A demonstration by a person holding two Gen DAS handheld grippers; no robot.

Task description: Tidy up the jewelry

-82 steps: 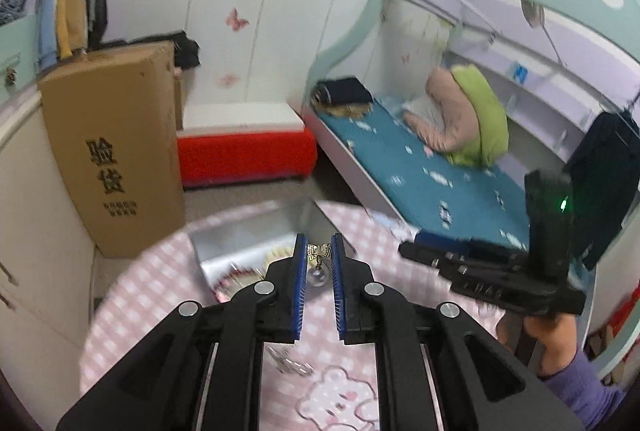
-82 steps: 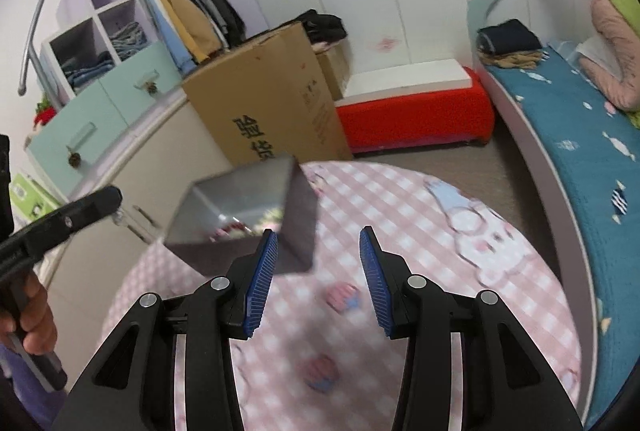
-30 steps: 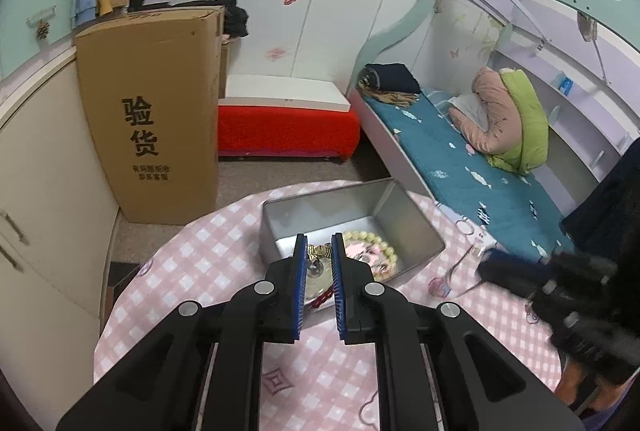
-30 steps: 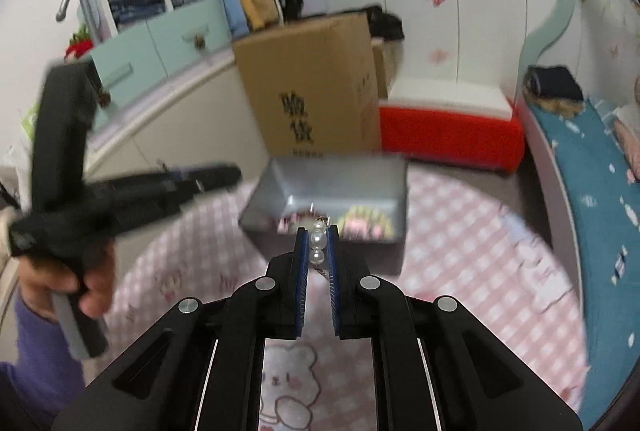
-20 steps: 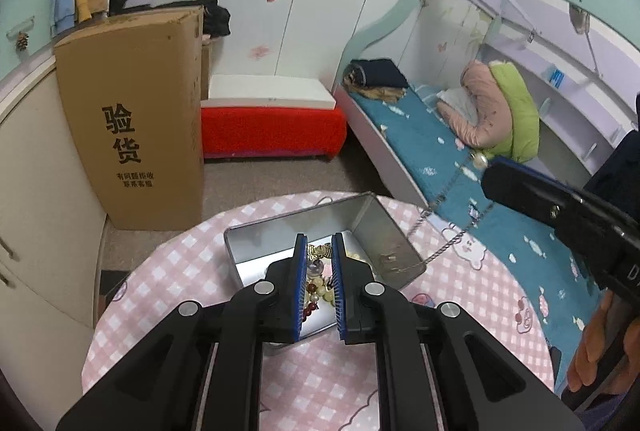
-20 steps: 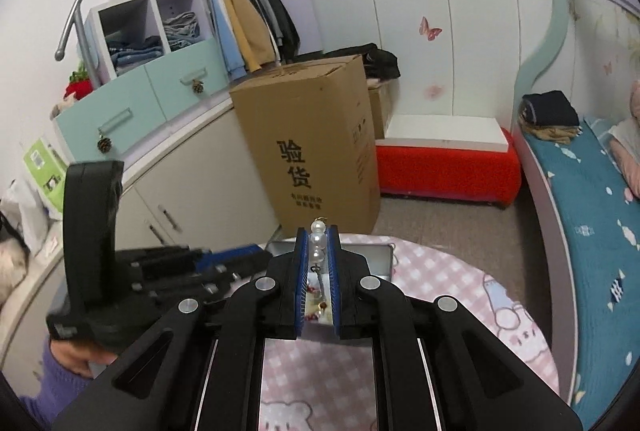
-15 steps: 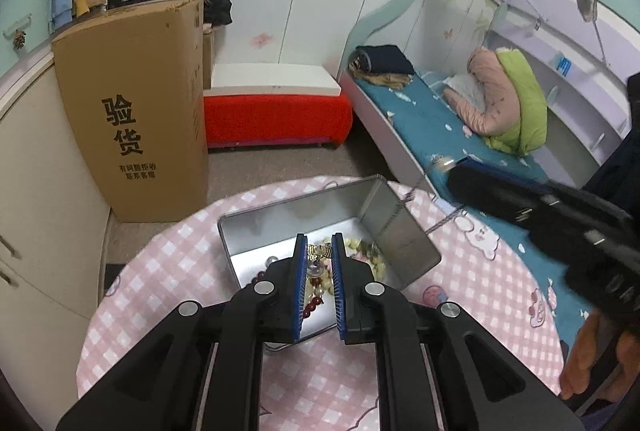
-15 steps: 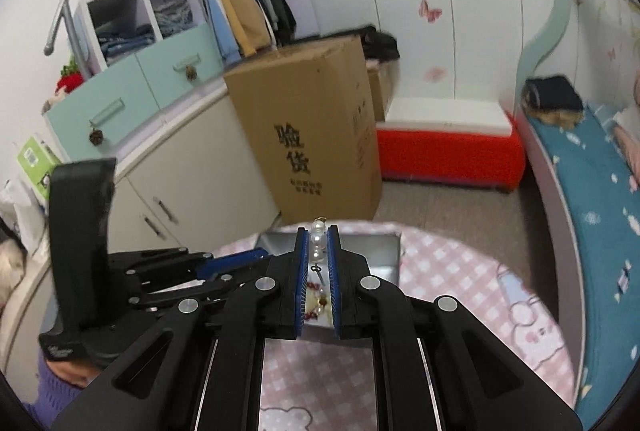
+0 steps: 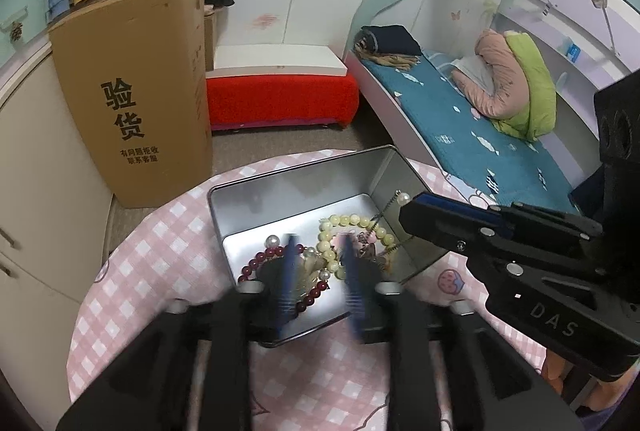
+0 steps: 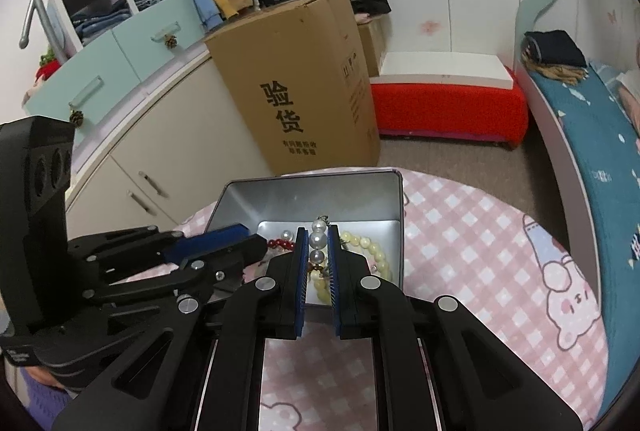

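Note:
A silver metal tin [image 9: 280, 187] [image 10: 312, 191] stands open on the pink checked table. Inside lie a dark red bead bracelet [image 9: 256, 263], a pale yellow bead bracelet [image 9: 348, 219] [image 10: 368, 245] and loose pearls. My left gripper [image 9: 318, 263] hangs over the tin's near end, blurred, its jaws apart with a small pale piece below them. My right gripper [image 10: 319, 247] is shut on a pearl drop piece [image 10: 318, 239] with a thin chain, over the tin; it shows in the left wrist view [image 9: 412, 209] at the tin's right wall.
A tall cardboard box [image 9: 136, 87] [image 10: 296, 87] stands on the floor behind the table. A red bench [image 9: 280, 99] and a bed [image 9: 460, 135] lie beyond. Cream cabinets [image 10: 168, 151] run along the left. The table edge curves close behind the tin.
My left gripper has opened over the tin and let its small piece drop inside. My right gripper has come down over the tin with the pearl piece.

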